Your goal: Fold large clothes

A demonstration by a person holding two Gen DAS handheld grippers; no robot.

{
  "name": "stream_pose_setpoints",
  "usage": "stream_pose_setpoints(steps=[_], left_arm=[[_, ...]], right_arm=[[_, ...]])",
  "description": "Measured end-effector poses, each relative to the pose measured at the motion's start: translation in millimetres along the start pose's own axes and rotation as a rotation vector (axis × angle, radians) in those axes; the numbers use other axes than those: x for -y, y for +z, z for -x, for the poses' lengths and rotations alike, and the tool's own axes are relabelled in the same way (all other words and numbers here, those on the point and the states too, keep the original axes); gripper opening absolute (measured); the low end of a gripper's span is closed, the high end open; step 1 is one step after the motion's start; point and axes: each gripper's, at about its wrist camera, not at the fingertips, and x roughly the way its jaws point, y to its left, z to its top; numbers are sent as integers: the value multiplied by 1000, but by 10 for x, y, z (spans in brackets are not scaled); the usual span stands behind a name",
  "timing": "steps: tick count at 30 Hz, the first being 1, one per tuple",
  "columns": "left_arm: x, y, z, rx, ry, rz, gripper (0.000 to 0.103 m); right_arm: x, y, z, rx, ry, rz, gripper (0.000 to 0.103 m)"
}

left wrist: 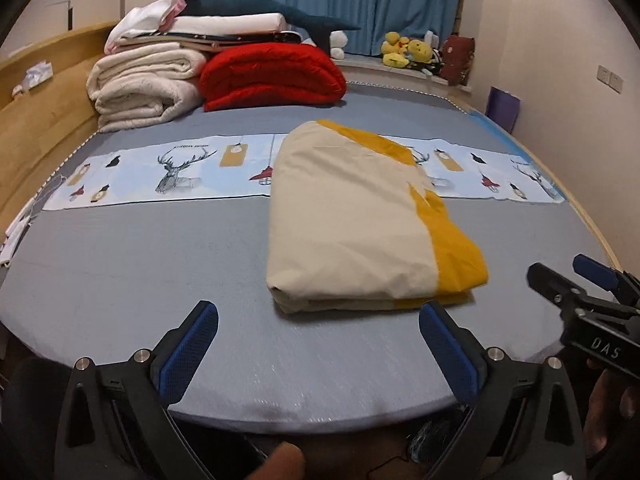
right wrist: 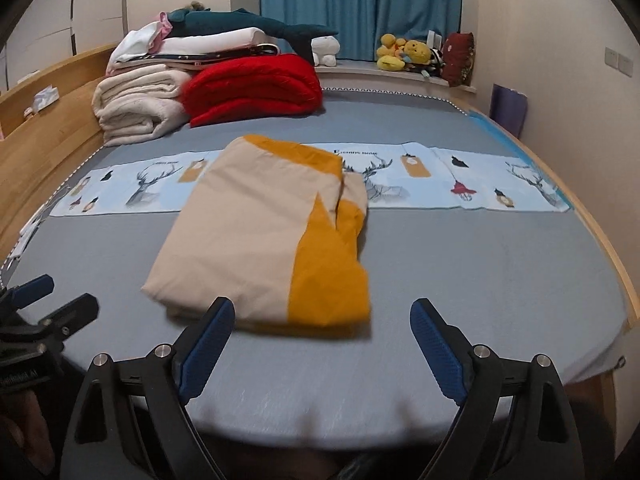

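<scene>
- your left gripper (left wrist: 318,322) stands spread wide, blue pads (left wrist: 188,354) well apart, nothing between them; it hangs over the near edge of the bed (left wrist: 140,264).
- your right gripper (right wrist: 322,320) is spread just as wide and also empty (in the left wrist view it shows at the right edge, held in your hand (left wrist: 608,408)).
- the folded cloth (left wrist: 352,224), cream with a mustard-yellow side, lies flat on the grey sheet as a thick rectangular packet, near the middle of the bed, slightly toward the near edge.
- neither gripper touches the cloth; its near edge lies just beyond the tips of both.
- the cloth's far end overlaps a pale blue printed strip (left wrist: 160,172) (deer heads, small figures) that runs across the bed.
- at the far left, by the wooden headboard (left wrist: 44,120): a folded cream blanket (left wrist: 144,88), a red quilt (left wrist: 272,76) beside it, touching, and white folded linens (left wrist: 232,24) stacked on top.
- a dark teal plush (left wrist: 256,6) lies across the top of that stack.
- behind the bed, a blue curtain (left wrist: 360,0) and yellow soft toys (left wrist: 404,52) on the window ledge.
- a purple bag (left wrist: 502,108) stands against the right wall.
</scene>
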Motion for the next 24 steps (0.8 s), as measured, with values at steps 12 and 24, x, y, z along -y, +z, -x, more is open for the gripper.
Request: stream_pose_setpoints(steps=[12, 24], left_arm=[[-61, -49, -207, -47, -2, 39, 100], [-36, -64, -237, -54, -17, 35, 100]], right_arm=[[-125, -110, -174, -40, 23, 63, 91], [-221, -106, -221, -38, 38, 91, 91]])
